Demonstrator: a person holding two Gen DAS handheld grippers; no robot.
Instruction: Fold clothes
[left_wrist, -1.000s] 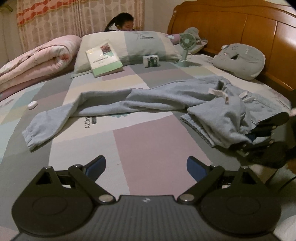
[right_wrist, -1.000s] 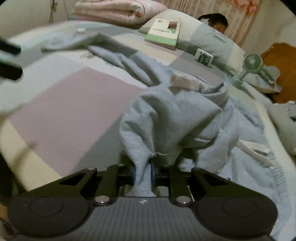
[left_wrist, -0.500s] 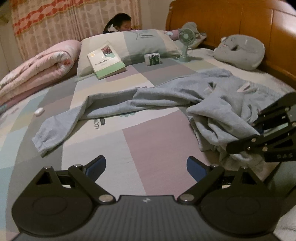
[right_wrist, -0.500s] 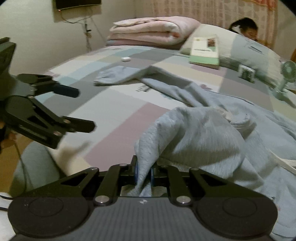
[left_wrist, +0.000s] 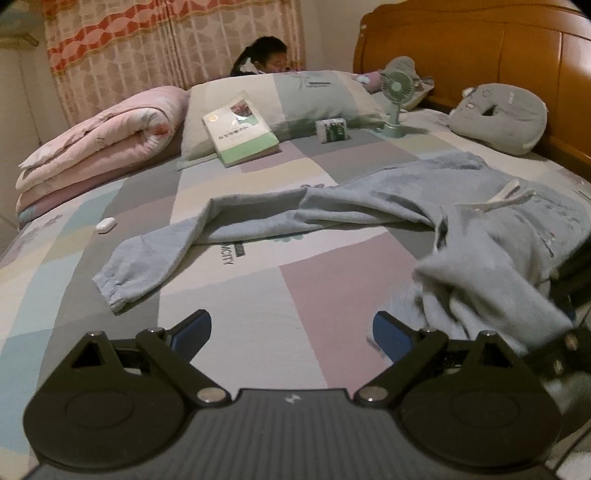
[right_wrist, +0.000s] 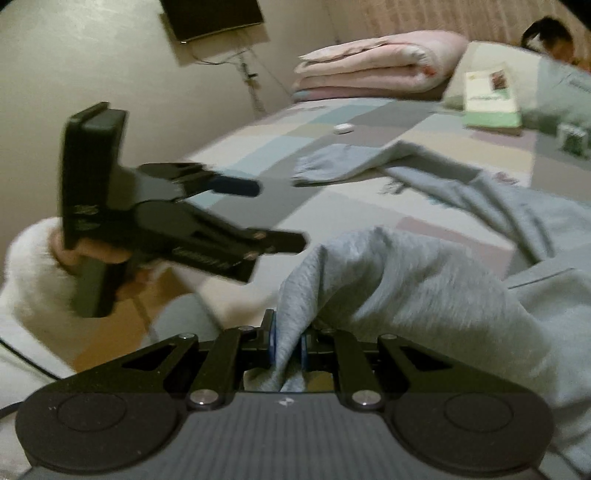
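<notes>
bed: patchwork sheet (left_wrist: 317, 295) in a bedroom, wooden headboard (left_wrist: 480, 55) far right, curtains behind
sweatpants: grey sweatpants (left_wrist: 369, 206) sprawled across the middle of the bed, not folded; waist end bunched near right, one leg running left to a cuff (left_wrist: 122, 288) flat on the sheet
right gripper: right gripper (right_wrist: 287, 347) clamped on a fold of the grey fabric, cloth tented up from the pinch (blue pads pressed on either side)
left gripper: left gripper (left_wrist: 291, 332) jaws wide apart, nothing between them, over bare sheet near left of the bunch
change: versus a second ago the pinched bunch sits nearer and more to the left, closer to the left gripper; the right one stayed shut on it throughout, the left stayed apart
meaning: looks like the waist end is being dragged toward the near edge to straighten or lay out; far leg and cuff haven't shifted, so no fold line made yet
clutter: book (left_wrist: 240, 129) on the pillow (left_wrist: 317, 92), small fan (left_wrist: 395, 96), rolled pink quilt (left_wrist: 99, 140) far left, grey cushion (left_wrist: 502, 114) far right, person behind the pillow
risk: leg is twisted mid-bed, may need smoothing by the free gripper
</notes>
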